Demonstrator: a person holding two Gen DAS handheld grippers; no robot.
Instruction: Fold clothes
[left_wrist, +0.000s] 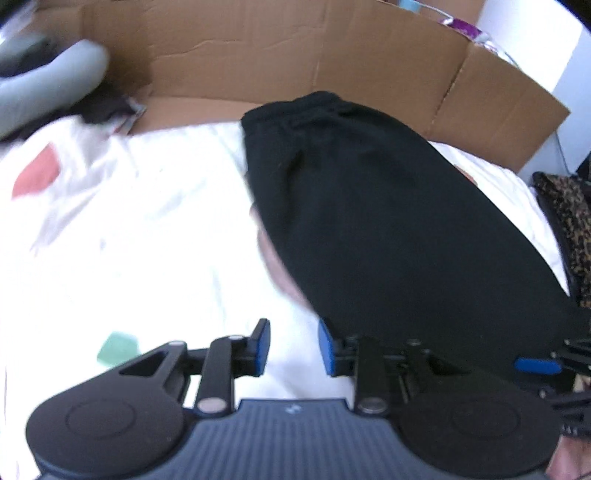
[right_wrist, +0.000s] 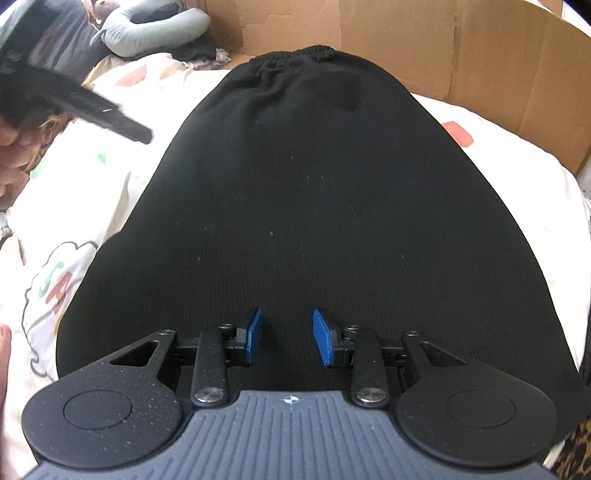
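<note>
Where bedsheet (right_wrist: 74, 206) spreads, one black garment (right_wrist: 295, 203)

1 blk garment (right_wrist: 295, 203), 2 grippers (left_wrist: 293, 347) (right_wrist: 287, 338)

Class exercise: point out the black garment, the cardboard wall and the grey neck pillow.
black garment (right_wrist: 314, 192): right wrist view, middle of the cloth.
cardboard wall (left_wrist: 240, 55): left wrist view, flat panel.
grey neck pillow (right_wrist: 155, 31): right wrist view, curved body.

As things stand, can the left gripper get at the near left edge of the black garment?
Probably yes. The left gripper has open, empty jaws, and the black garment lies flat on the white bedding, its edge right beside one pad with nothing in between.
</note>
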